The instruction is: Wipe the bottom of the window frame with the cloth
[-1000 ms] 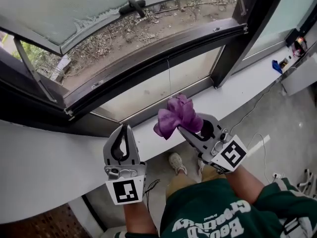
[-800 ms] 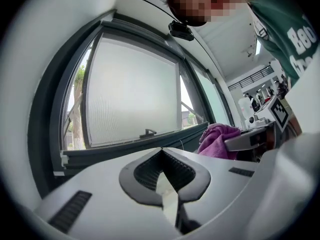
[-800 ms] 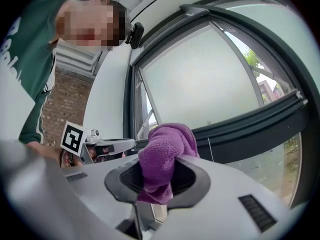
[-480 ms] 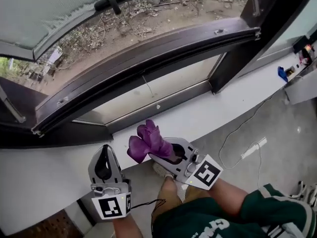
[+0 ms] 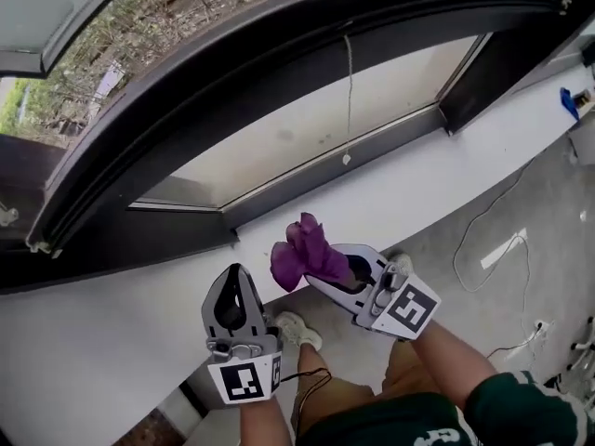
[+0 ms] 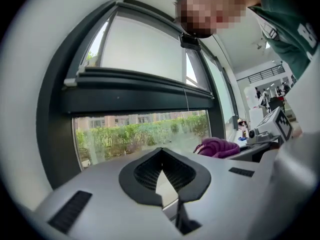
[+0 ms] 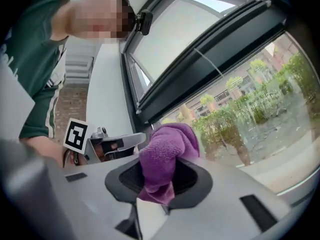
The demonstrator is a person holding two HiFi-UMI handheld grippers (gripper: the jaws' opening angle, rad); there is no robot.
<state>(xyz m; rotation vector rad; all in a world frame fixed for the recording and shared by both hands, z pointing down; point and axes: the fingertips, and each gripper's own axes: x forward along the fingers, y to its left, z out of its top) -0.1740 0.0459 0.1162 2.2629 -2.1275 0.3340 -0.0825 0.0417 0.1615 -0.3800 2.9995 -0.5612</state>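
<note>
So the cloth (image 5: 305, 249) was a purple microfibre-type rag, fuzzy and nubbly, all scrunched into a lumpy wad with one floppy corner sticking up. It sat in the lower middle of the head view, over the near edge of the white sill (image 5: 418, 189), and it wasn't touching the window frame (image 5: 149, 240), which ran across the frame above it.

The window frame looked like dark, smooth metal, thick and flat-faced. It bent in a big arc across the shot, probably just the lens. The pane (image 5: 325, 110) inside it was pale and frosted-looking. A thin cord (image 5: 349, 91) hung down in front of it, with a little bead at its end near the bottom rail. The sill was a plain matte white slab. The floor (image 5: 483, 203) at lower right was bare grey concrete with a white cable (image 5: 469, 235) snaking over it.

The right gripper (image 5: 327, 269) was light grey plastic with black ribbed pads, and its jaws were clamped down on the bottom of the cloth. In the right gripper view the wad bulged up out of the pads while a bit poked out below them. The left gripper (image 5: 235, 275), at lower left of the head view, had its jaws closed tip to tip with nothing between them, just a sliver of light through the pads. It was held over the sill, close beside the right one but not touching it or the cloth.
</note>
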